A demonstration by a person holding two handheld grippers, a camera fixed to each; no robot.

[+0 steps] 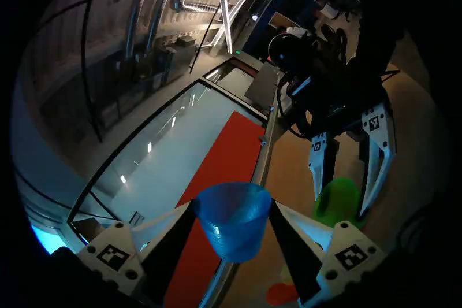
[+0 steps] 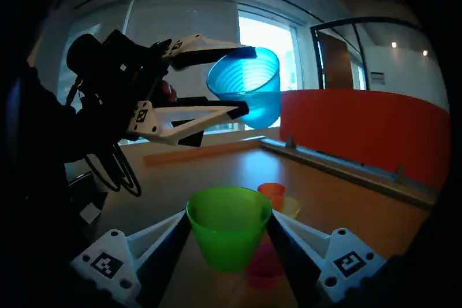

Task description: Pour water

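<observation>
Translucent blue cup tilted, high in left claw; green cup upright, lower, in right claw.

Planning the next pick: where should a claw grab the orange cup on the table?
Likely the upper wall of the orange cup, just under its rim: it stands upright, mouth up, and its lower part is hidden. Come in level from the left as the right gripper view shows it; the yellow cup crowds its right side.
</observation>
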